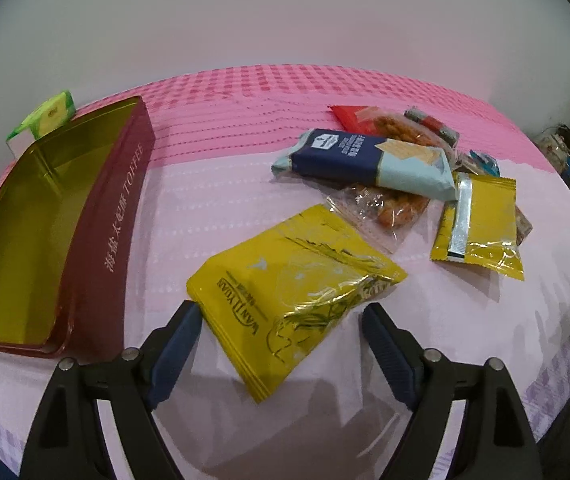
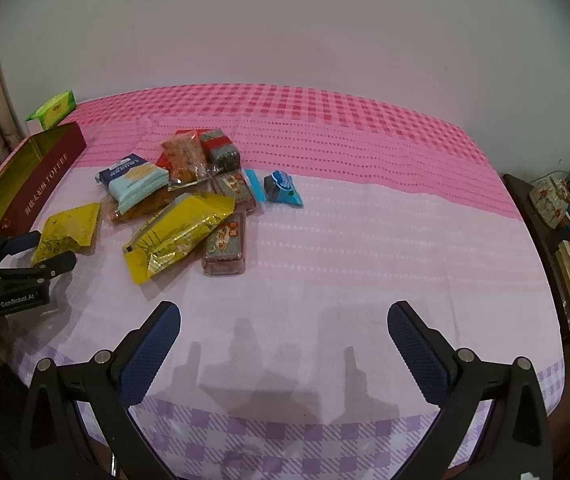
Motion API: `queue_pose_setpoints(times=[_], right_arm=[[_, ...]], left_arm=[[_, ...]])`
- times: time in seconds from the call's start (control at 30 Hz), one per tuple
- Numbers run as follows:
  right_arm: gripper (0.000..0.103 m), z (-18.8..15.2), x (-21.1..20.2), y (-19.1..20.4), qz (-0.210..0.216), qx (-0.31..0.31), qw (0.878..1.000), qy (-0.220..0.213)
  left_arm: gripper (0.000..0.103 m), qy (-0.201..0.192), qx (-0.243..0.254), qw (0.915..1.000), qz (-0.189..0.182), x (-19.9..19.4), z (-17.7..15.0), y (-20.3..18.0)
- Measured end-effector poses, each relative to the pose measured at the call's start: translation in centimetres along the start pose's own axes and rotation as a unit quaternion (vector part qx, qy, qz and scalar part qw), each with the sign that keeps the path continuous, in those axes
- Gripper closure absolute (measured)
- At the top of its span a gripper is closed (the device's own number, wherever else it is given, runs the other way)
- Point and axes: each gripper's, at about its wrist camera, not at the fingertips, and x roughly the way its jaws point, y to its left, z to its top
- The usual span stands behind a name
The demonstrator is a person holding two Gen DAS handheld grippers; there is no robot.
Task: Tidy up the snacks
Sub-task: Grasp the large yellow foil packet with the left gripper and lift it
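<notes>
One flat yellow foil snack pouch [image 1: 285,304] sits between the spread jaws of the left gripper [image 1: 281,316], resting on the pink and white checked tablecloth [image 1: 189,184]. Left fingers are wide apart; the left pad [image 1: 177,344] appears to touch the pouch's near-left corner, the right pad stands clear of the pouch's right side. Not gripped yet, by my reading.

Pouch long axis runs diagonally, from near edge up and to the right, so it lies skewed to the jaw line rather than square across it. Closing now would likely pinch a corner and the crinkled middle.

Open dark red rectangular toffee tin with gold interior [image 1: 101,240] lies just to the left of the pouch and gripper, looking empty. Likely destination; a short carry leftward.

Right gripper [image 2: 285,348] is also open and holds nothing, hovering over bare cloth well apart from the pile. Left gripper is clearly the nearer one.

Remaining packets [image 2: 189,192] lie heaped beyond the pouch: second yellow foil bag, blue-and-white wrapped bar, clear bags of orange snacks.

Pouch surface: glossy, creased, gold line print, thin and limp-looking.
</notes>
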Motion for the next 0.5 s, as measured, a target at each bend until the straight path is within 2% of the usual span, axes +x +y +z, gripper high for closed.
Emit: queue_pose_setpoints(times=[0.07, 0.1, 0.13, 0.17, 0.2, 0.23, 0.33, 0.5], right_arm=[[0.000, 0.1, -0.3, 0.2, 0.003, -0.001, 1.000, -0.005], [0.000, 0.2, -0.4, 0.2, 0.004, -0.002, 1.000, -0.007], [0.000, 0.1, -0.6, 0.2, 0.004, -0.003, 1.000, -0.009], [0.000, 0.1, -0.7, 0.2, 0.006, -0.003, 1.000, -0.009], [0.000, 0.1, -0.7, 0.2, 0.007, -0.003, 1.000, -0.009], [0.000, 0.1, -0.8, 0.3, 0.006, -0.003, 1.000, -0.009], [0.000, 0.1, -1.0, 0.2, 0.009, 0.001, 1.000, -0.008], [0.000, 0.3, -1.9, 0.3, 0.009, -0.001, 1.000, -0.023]], left_arm=[[0.035, -0.012, -0.004, 0.9999, 0.002, -0.2, -0.2, 0.0], [0.037, -0.013, -0.007, 0.9999, 0.004, -0.2, -0.2, -0.1], [0.046, -0.015, -0.008, 0.9998, 0.003, -0.3, -0.3, -0.3], [0.069, -0.016, -0.006, 0.9998, 0.001, -0.4, -0.5, -0.6], [0.083, -0.016, 0.005, 0.9999, 0.003, -0.7, -0.5, -1.2], [0.092, -0.016, 0.015, 0.9997, 0.012, -0.9, -0.6, -1.6], [0.097, -0.019, 0.031, 0.9993, 0.002, -1.9, -0.7, -2.8], [0.101, -0.049, 0.037, 0.9981, -0.010, -4.9, -0.1, -3.7]])
